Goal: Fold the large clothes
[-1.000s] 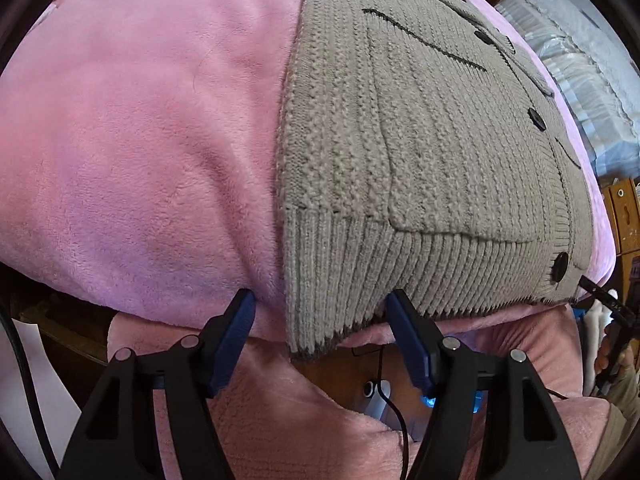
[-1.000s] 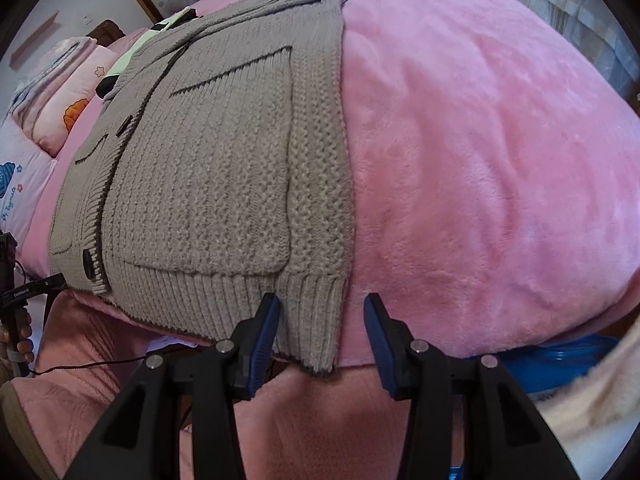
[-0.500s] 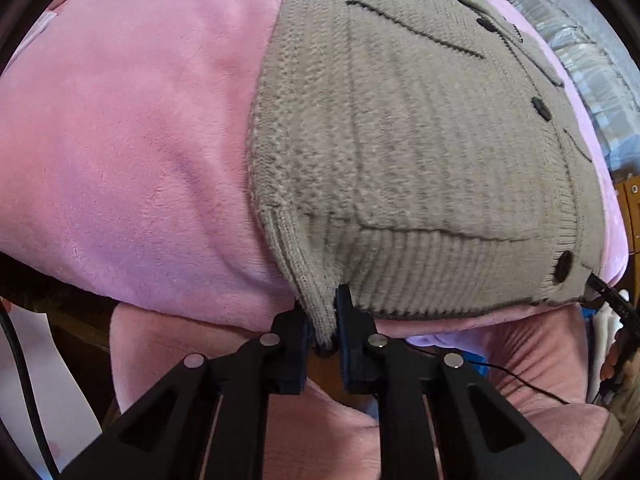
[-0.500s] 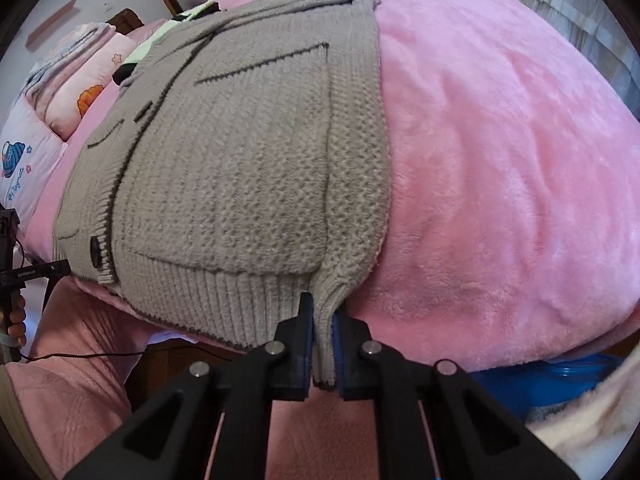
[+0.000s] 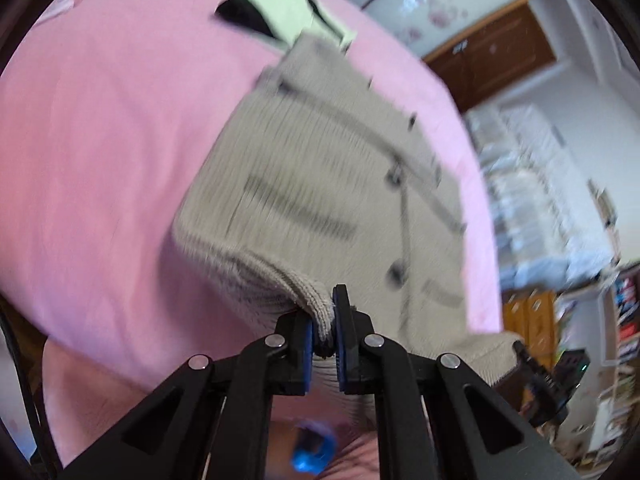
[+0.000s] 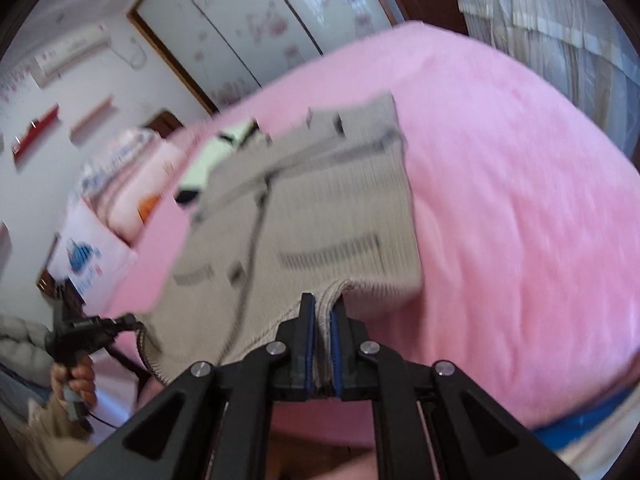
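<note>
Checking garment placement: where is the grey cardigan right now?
The grey cardigan lies on the pink blanket, its near hem pinched by the left gripper and right gripper.

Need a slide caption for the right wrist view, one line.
Right gripper clamps the ribbed hem of a grey knit cardigan, lifting it off the pink bedspread.

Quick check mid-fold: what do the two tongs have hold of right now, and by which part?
Both hold the grey knit cardigan by its ribbed bottom hem: the left tongs pinch one hem corner, the right tongs the other.
</note>
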`<state>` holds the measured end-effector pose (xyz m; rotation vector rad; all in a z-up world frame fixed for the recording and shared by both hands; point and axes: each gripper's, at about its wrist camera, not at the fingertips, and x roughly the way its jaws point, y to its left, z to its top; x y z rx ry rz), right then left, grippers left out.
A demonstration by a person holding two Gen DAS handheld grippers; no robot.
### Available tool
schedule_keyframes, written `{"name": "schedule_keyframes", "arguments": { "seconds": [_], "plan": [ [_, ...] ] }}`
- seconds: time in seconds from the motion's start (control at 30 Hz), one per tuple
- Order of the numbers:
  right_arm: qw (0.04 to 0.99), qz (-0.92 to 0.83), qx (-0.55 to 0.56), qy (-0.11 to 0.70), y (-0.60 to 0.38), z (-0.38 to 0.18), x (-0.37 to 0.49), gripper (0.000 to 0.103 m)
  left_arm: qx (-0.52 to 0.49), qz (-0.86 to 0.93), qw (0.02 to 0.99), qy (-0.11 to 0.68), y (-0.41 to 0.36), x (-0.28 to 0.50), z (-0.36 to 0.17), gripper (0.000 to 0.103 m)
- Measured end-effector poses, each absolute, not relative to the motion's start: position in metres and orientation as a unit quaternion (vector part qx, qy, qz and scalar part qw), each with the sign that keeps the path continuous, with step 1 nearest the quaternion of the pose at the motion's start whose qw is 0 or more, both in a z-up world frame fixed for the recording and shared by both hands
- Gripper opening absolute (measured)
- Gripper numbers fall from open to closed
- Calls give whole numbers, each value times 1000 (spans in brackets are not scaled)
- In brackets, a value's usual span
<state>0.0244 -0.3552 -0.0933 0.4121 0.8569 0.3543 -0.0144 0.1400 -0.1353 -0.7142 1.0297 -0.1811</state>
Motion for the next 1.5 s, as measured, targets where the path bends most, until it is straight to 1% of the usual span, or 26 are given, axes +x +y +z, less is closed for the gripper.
{"name": "schedule_keyframes", "arguments": {
  "seconds": [0.1, 0.2, 0.33, 0.43, 0.57, 0.6, 0.63, 0.67, 0.7, 0.77, 0.8, 0.83, 0.87, 0.9, 0.93, 1.07, 1.2, 1.27, 1.3, 1.33, 1.5],
  "plan": [
    [884, 167, 191, 393, -348, -71, 65, 7, -347, -72, 820, 449, 152, 25, -106, 6],
    [896, 148, 182, 378, -347, -51, 116, 7, -341, -44, 836, 426, 163, 81, -85, 6],
    [899, 122, 195, 372, -349, -48, 197, 7, -317, -14, 859, 401, 173, 156, -75, 6],
    [891, 107, 205, 392, -343, -71, 256, 7, -309, -7, 859, 409, 175, 216, -94, 6],
    [875, 77, 192, 438, -328, -121, 313, 7, -252, 17, 848, 466, 148, 280, -146, 7],
    [867, 68, 189, 456, -323, -136, 324, 11, -233, 24, 845, 481, 143, 288, -160, 9],
    [857, 56, 186, 477, -321, -150, 334, 11, -218, 28, 837, 501, 138, 298, -174, 17],
    [851, 49, 189, 488, -321, -159, 339, 12, -211, 23, 830, 516, 137, 302, -184, 24],
    [845, 52, 200, 494, -325, -166, 342, 13, -209, 14, 823, 528, 136, 308, -192, 32],
    [835, 67, 237, 492, -337, -170, 341, 26, -210, -1, 825, 525, 139, 308, -195, 38],
    [834, 75, 251, 486, -343, -169, 340, 42, -213, -11, 828, 519, 141, 307, -192, 45],
    [837, 79, 259, 475, -350, -164, 336, 57, -216, -20, 832, 510, 144, 305, -187, 57],
    [843, 79, 261, 464, -353, -160, 332, 62, -217, -22, 839, 499, 147, 302, -181, 63],
    [850, 81, 260, 452, -356, -155, 329, 65, -216, -23, 845, 489, 151, 300, -178, 69],
    [855, 88, 257, 441, -359, -149, 326, 65, -214, -25, 853, 476, 155, 297, -171, 74],
    [874, 91, 195, 435, -350, -142, 327, 65, -194, -37, 872, 448, 166, 291, -161, 74],
    [880, 95, 142, 443, -334, -146, 334, 65, -164, -39, 876, 453, 173, 286, -170, 74],
    [883, 98, 110, 446, -321, -149, 341, 65, -153, -47, 876, 455, 175, 286, -174, 68],
    [884, 98, 95, 447, -315, -152, 345, 65, -148, -52, 876, 457, 174, 286, -176, 63],
    [884, 100, 80, 450, -311, -154, 348, 65, -138, -60, 875, 460, 172, 288, -179, 60],
    [877, 100, 55, 467, -308, -167, 362, 65, -63, -77, 873, 478, 154, 299, -189, 60]
  ]
}}
